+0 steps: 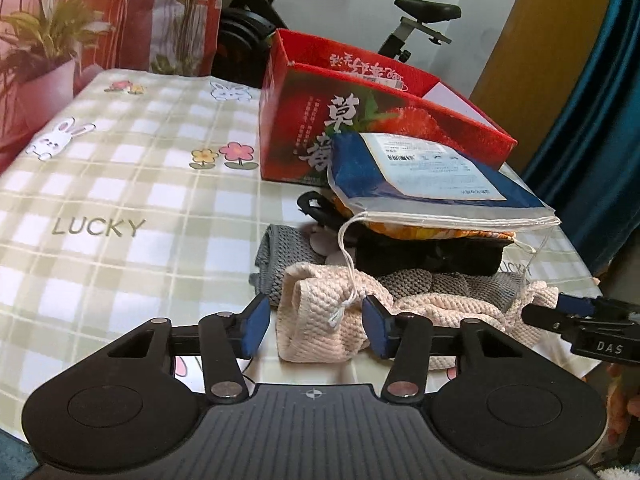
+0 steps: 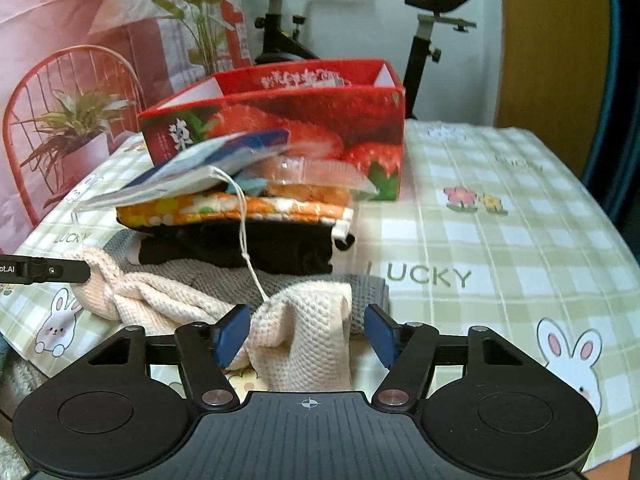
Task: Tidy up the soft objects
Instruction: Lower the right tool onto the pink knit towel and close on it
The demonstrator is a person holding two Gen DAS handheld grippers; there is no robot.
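Note:
A crumpled pink waffle towel (image 1: 440, 308) (image 2: 160, 300) lies at the front of a pile on the checked tablecloth (image 1: 120, 200). My left gripper (image 1: 314, 330) straddles its left end; the blue pads are not pressing on both sides. My right gripper (image 2: 306, 336) straddles the other end in the same way, with a gap at the right pad. Behind the pink towel lie a grey towel (image 1: 280, 248) (image 2: 372, 284), a folded black cloth (image 1: 428, 256) (image 2: 260, 248), an orange floral pad (image 2: 224, 208) and a blue-and-white drawstring packet (image 1: 420, 176) on top.
A red strawberry box (image 1: 360, 108) (image 2: 304, 120) stands open behind the pile. An exercise bike (image 1: 424, 12) and a pink printed backdrop (image 1: 60, 20) are beyond the table. A white string (image 1: 348, 272) hangs from the packet onto the pink towel.

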